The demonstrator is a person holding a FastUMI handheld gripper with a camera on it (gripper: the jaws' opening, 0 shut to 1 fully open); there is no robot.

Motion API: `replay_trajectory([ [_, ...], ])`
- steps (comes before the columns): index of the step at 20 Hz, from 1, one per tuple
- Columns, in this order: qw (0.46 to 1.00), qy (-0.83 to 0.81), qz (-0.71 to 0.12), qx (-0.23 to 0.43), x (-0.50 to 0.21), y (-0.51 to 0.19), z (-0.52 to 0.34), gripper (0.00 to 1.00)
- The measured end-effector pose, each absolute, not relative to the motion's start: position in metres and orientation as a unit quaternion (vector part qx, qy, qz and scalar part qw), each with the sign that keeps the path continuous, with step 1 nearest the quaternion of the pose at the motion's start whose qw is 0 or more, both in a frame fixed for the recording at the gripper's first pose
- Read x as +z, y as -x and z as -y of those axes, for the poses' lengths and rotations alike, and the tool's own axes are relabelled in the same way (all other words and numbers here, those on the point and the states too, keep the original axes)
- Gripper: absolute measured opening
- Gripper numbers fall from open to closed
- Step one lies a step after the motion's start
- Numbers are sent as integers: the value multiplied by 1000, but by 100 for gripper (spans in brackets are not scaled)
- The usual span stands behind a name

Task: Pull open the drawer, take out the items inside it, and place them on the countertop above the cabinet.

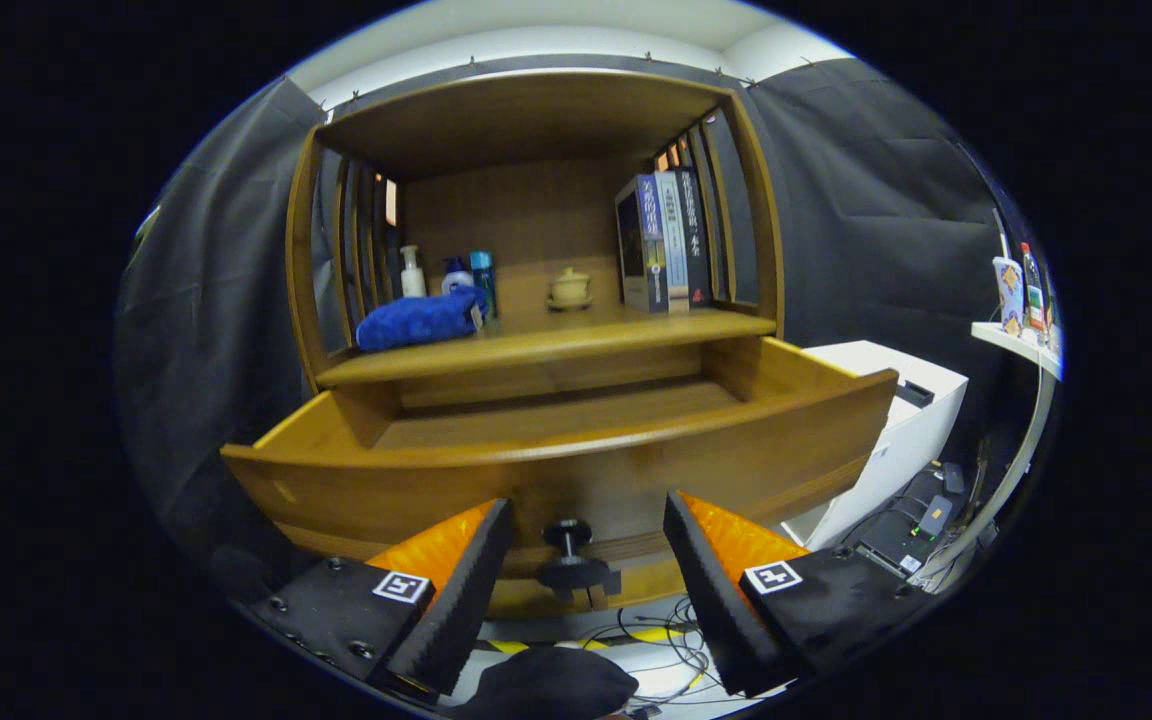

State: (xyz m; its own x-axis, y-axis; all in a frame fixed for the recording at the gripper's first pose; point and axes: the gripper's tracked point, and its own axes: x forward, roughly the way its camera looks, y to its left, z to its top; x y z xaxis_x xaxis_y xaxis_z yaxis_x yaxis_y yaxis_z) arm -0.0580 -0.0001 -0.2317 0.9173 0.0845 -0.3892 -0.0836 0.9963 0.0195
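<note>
Glossy varnished wood drawer (556, 470) with a dark metal knob (568, 535); soft blue cloth (418, 318) on the countertop (576, 345)

chinese lettering on the book spines (664, 240), too small to read

The single view rides on the hand-held gripper (586, 565) and looks forward along its two fingers, which stand spread apart in the near foreground. It sits low and close in front of the wooden cabinet, facing it almost square on, level with the pulled-out drawer (556, 470) and just short of the drawer's knob (568, 560), which lies in the gap between the fingers. From there it looks slightly upward over the drawer front to the desk (546, 345) above it and into the open shelf recess beyond. The wide fisheye also takes in the booth's dark cloth on both sides, a white box (896, 420) at near right, and floor cables below.
</note>
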Motion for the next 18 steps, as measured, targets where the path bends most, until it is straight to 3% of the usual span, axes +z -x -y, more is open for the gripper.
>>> replay_trajectory([
  [6,982,10,-184,32,-169,19,-3,99],
  [10,976,71,-203,36,-164,-21,-10,99],
  [18,934,37,-347,69,-207,-78,-50,100],
])
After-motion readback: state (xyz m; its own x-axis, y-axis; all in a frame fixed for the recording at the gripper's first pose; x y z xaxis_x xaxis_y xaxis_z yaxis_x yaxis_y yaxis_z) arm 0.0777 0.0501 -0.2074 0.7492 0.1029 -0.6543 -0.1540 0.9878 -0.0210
